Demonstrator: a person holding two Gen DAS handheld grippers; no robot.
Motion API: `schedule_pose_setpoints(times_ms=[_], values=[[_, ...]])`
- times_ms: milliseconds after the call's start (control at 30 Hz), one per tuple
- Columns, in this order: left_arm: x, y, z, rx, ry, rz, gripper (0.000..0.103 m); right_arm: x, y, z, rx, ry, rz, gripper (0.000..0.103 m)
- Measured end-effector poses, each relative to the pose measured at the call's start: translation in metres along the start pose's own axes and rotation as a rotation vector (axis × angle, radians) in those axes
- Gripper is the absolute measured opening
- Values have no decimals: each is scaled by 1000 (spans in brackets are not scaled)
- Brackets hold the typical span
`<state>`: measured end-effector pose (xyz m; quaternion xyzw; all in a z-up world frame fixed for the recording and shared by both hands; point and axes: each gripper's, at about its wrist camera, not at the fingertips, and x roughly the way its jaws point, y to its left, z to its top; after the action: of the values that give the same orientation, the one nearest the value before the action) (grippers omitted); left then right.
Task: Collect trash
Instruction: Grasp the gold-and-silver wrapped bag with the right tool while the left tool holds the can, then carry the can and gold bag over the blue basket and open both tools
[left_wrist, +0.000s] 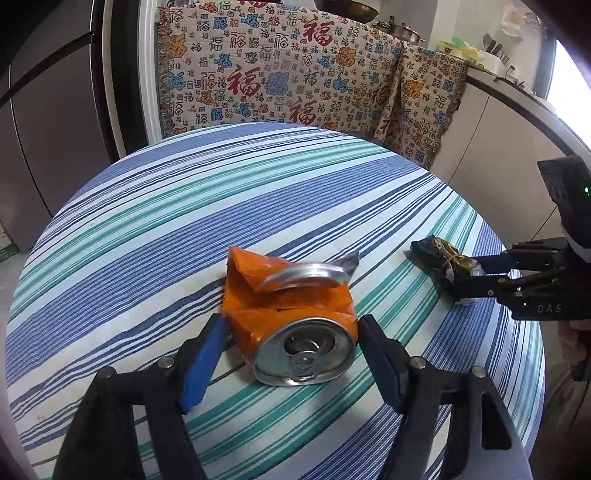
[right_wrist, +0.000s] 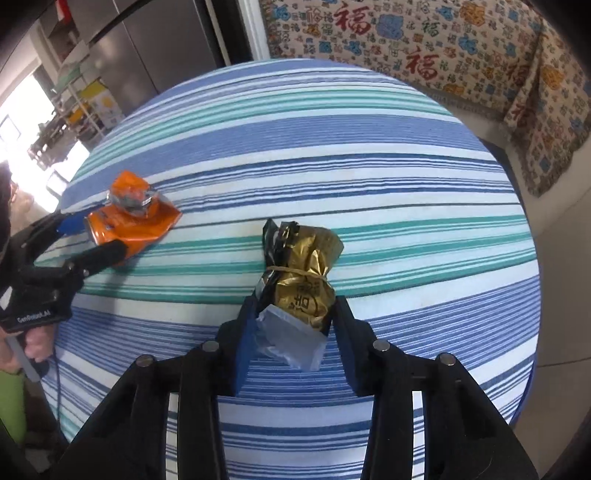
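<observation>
Blue-padded left gripper (left_wrist: 291, 332) clamps a crushed orange can (left_wrist: 295, 317) at mid-width on the striped round table (left_wrist: 258, 192). At 3 o'clock, the right gripper (right_wrist: 295, 325) pinches, narrower, a gold wrapper bundle (right_wrist: 303, 284).

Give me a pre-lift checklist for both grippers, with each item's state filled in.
1. Can between left gripper fingers: ok.
2. Left pads pressing on can: cannot tell.
3. Gold bag between right gripper fingers: ok.
4. Right pads pressing on bag: ok, both touch it.
5. The two grippers apart from each other: ok.
6. Bin to drop trash in: cannot tell, none in view.
</observation>
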<state>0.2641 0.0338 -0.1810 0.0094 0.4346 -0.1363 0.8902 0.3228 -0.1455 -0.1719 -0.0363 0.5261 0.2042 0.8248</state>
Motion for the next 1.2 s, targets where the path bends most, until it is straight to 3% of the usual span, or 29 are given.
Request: schedule_pose_setpoints(times_ms=[200, 433, 600, 833, 1033, 1200], values=[[-12, -7, -11, 1, -26, -4, 72, -31, -6, -15, 41, -77, 43, 40], [-25, -56, 4, 22, -60, -87, 72, -68, -39, -38, 79, -118, 4, 40], [-19, -121, 28, 82, -67, -173, 72, -106, -94, -61, 168, -168, -51, 41], [7, -248, 59, 193, -42, -324, 72, -148, -205, -120, 344, -192, -177, 41], [54, -350, 66, 254, 26, -415, 72, -145, -288, -171, 500, -185, -203, 41], [111, -398, 61, 259, 104, -415, 72, -112, -345, -199, 586, -143, -154, 41]])
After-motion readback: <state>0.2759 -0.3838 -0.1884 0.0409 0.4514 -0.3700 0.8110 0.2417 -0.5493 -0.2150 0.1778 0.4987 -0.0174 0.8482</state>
